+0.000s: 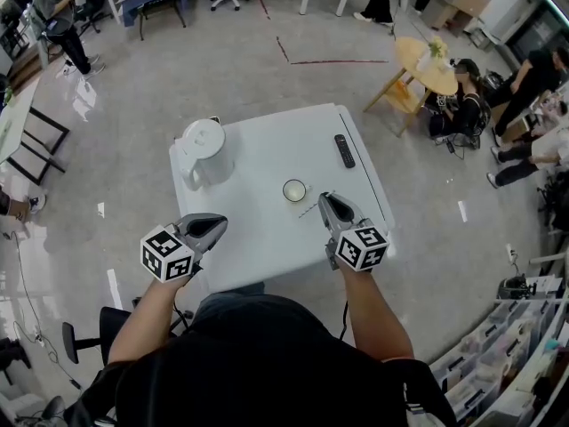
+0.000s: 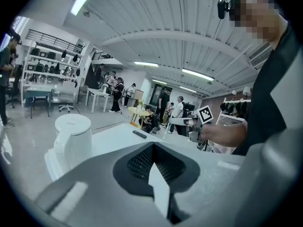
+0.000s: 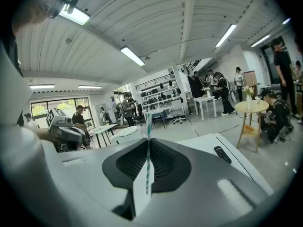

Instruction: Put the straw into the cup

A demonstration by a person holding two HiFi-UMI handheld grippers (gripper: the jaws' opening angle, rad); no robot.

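Tabletop (image 1: 267, 247): white, rectangular, standing on a pale grey floor; it carries a kettle, a cup and a remote control.

Cup (image 1: 294, 190): small and round, standing upright with its mouth open, near the middle of the tabletop. The inside looks pale. From above I cannot tell whether there is any liquid in it. No straw is in it.

Straw (image 3: 148, 150): thin, striped white and teal, pinched between the right tongs. In the right gripper view it runs straight up the seam of the jaws and its upper end pokes out past the tips. In the head view it shows as a thin line (image 1: 308, 211) reaching from the tongs towards the cup. It is just beside the cup, on the person's side, and outside it.

Right tongs (image 1: 325, 197): jaws closed on the straw, over the tabletop just to the right of the cup and on the near side of it; seam and straw shown at (image 3: 147, 174).

Left tongs (image 1: 216, 227): jaws pressed together with nothing between them (image 2: 154, 167). They are at the near left edge of the tabletop, well apart from the cup.

Kettle (image 1: 203, 154): white, with handle and lid, the lid down, standing at the far left corner; its contents are hidden.

Remote control (image 1: 344, 150): black, lying flat towards the far right edge, apart from the cup.
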